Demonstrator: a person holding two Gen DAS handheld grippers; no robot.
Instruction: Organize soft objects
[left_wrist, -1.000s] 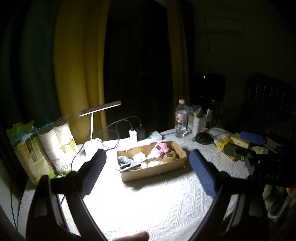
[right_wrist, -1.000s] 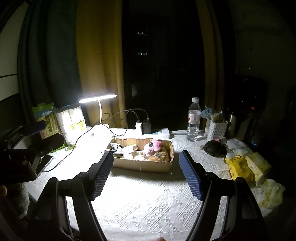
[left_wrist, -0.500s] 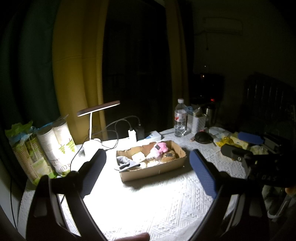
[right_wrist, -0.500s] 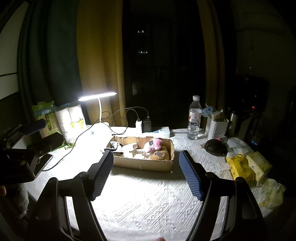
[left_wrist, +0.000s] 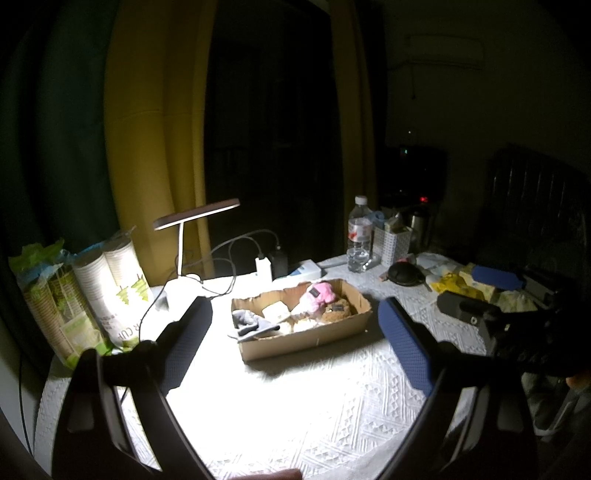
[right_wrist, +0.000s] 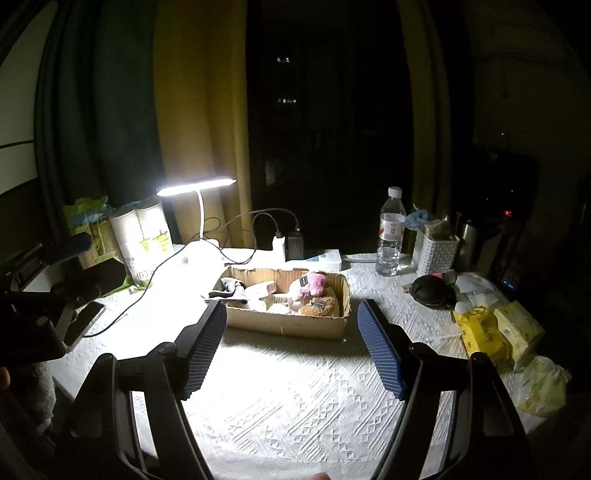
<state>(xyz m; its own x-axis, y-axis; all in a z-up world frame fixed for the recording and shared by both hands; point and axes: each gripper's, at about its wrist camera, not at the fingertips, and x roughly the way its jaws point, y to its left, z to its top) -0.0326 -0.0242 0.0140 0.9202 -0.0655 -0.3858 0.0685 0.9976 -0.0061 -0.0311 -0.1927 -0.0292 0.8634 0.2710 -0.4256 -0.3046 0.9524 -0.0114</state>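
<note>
A lit desk lamp (right_wrist: 195, 185) blows the desk (right_wrist: 295, 387) out white; the room beyond sinks into darkness, with fisheye-bent edges.

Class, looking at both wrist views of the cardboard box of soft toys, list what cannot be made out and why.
- Cardboard box floor, both views: hidden by the pink plush, brown plush and pale items.
- Grey glove, left wrist view: partly washed out by lamp glare.
- Room beyond the table, both views: too dark.

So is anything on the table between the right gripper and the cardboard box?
No. In the right wrist view, only bare white tablecloth lies between the open right gripper and the cardboard box.
</note>
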